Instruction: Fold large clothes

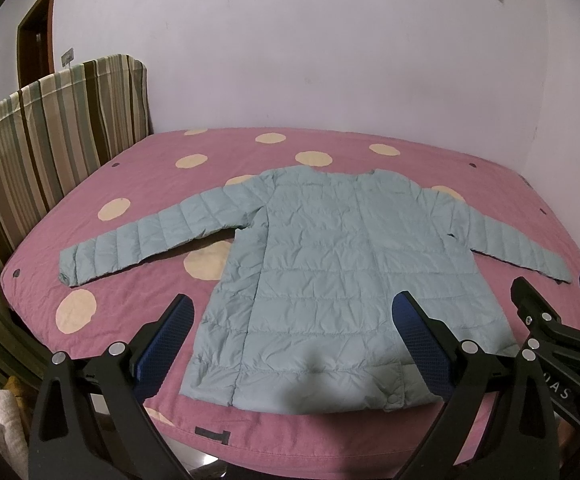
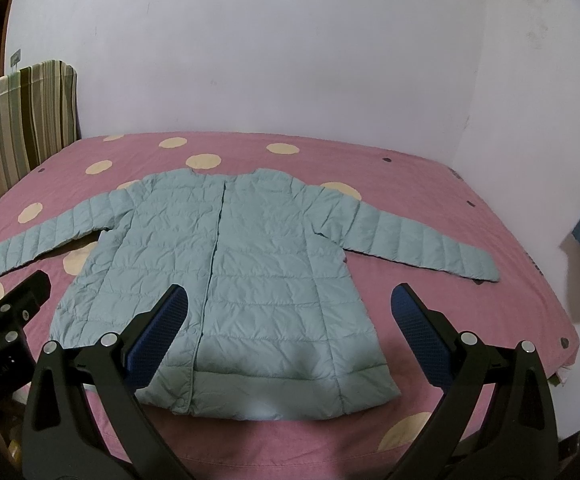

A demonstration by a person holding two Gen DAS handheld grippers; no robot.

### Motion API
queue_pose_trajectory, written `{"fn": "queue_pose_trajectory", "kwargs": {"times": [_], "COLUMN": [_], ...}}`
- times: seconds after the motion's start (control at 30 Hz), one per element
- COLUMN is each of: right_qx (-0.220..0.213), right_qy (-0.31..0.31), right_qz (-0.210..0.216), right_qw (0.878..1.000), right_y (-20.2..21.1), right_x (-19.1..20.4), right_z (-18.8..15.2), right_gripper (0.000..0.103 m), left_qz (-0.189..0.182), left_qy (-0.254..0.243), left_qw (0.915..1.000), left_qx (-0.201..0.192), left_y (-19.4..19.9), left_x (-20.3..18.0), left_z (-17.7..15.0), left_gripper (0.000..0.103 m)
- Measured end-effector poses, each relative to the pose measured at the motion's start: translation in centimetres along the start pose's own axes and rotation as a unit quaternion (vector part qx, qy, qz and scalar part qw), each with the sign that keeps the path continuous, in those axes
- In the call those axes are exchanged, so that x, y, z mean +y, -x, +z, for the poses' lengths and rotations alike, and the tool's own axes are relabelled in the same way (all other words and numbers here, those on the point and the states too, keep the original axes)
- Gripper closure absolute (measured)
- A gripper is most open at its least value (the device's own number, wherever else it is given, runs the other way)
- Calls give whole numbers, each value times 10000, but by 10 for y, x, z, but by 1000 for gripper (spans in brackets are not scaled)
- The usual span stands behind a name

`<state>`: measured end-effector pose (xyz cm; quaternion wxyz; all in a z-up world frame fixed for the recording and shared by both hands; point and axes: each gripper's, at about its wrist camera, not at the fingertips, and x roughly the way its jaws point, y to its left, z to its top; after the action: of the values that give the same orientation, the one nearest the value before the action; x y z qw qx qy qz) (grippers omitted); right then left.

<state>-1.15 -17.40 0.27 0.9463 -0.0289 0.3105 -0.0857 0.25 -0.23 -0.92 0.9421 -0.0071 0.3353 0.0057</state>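
**Puffy jacket laid out, both grippers waiting above the hem**

One pale blue-green quilted jacket (image 1: 330, 264) lies flat in the middle of the bed (image 1: 138, 304), front up, its closure running down the centre in the right wrist view. The collar points toward the far wall, the hem toward the near edge of the mattress. Both sleeves are spread out to the sides, two in all, each angled slightly toward me.

Two grippers hang over the near edge. The left gripper (image 1: 290, 336) has its jaws wide apart and holds nothing; it sits above the hem, left of centre. The right gripper (image 2: 286, 332) is just as wide, also empty, over the hem's right half. Neither touches the cloth, as far as I can judge.

What could go wrong, to my eye: the shell looks slick and the padding springy, so a shallow pinch may catch only the top layer and peel the front open instead of lifting the whole side. A folded sleeve could slide back off the body. The hem lies near the mattress edge, so a pull toward me might drag the jacket off the bed.

Otherwise I count one striped headboard (image 1: 62, 128), one dark wooden door (image 1: 36, 36) behind it, and many cream dots on the pink cover, some hidden under the jacket.
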Motion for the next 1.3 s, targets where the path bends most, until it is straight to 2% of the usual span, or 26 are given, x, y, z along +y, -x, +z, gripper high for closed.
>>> {"fn": "queue_pose_trajectory", "kwargs": {"times": [0.17,0.53,0.63,0.77,1.0,1.17,1.23,1.27,1.3], "right_qx": [49,329,432,584,958,1056,1115,1157,1206], "right_qy": [1,-61,-186,-411,-1138,-1598,-1795,-1895,-2052], "right_qz": [12,68,108,46,-342,-752,-866,-928,-968], "right_qw": [10000,9994,9988,9974,9883,9786,9736,9706,9664], "right_y": [-7,-39,-54,-84,-154,-193,-206,-212,-219], "right_x": [0,0,-7,-26,-94,-153,-176,-187,-203], "right_z": [-1,-4,-3,-1,1,-1,-3,-4,-7], "right_gripper": [2,2,2,2,2,3,14,25,28], "left_qz": [-5,83,213,652,1440,2213,2433,2525,2575], "left_qy": [3,35,118,285,757,899,951,999,1045], "left_qw": [10000,9994,9986,9956,9818,9635,9569,9537,9516], "left_qx": [59,342,479,606,979,1211,1272,1292,1314], "left_y": [-7,-37,-56,-88,-154,-196,-207,-212,-214], "left_x": [-4,0,7,30,91,133,147,153,157], "left_z": [-8,-1,3,7,8,-2,-6,-8,-9], "left_gripper": [4,4,4,4,4,4,4,4,4]}}
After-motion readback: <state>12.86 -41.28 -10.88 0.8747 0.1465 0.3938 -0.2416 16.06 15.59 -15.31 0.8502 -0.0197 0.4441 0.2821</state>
